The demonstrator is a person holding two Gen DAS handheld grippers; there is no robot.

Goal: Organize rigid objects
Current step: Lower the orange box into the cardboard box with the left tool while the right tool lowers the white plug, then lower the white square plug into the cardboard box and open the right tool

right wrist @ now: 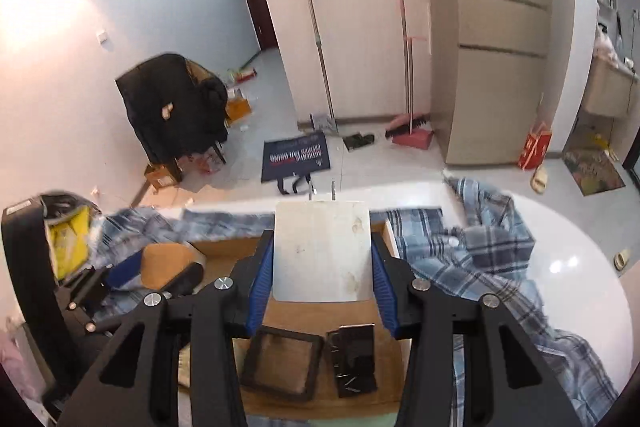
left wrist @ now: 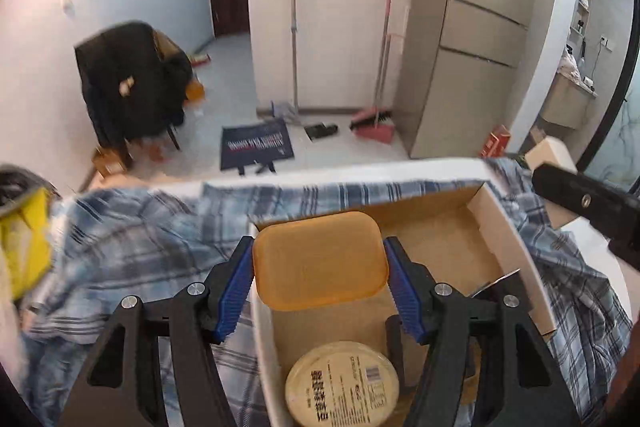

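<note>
The left gripper [left wrist: 320,263] clamps an orange soap box [left wrist: 320,261] above the cardboard box [left wrist: 516,247], over a round tub [left wrist: 343,383]. The right gripper [right wrist: 322,263] clamps a white plug adapter [right wrist: 322,251] above the same box, which rests on a plaid shirt [right wrist: 480,259].

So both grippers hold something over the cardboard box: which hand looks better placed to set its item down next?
Probably left. The left gripper holds the orange rounded plastic lid above bare floor of the open cardboard box; the right gripper's white plug adapter hangs above black items.
</note>
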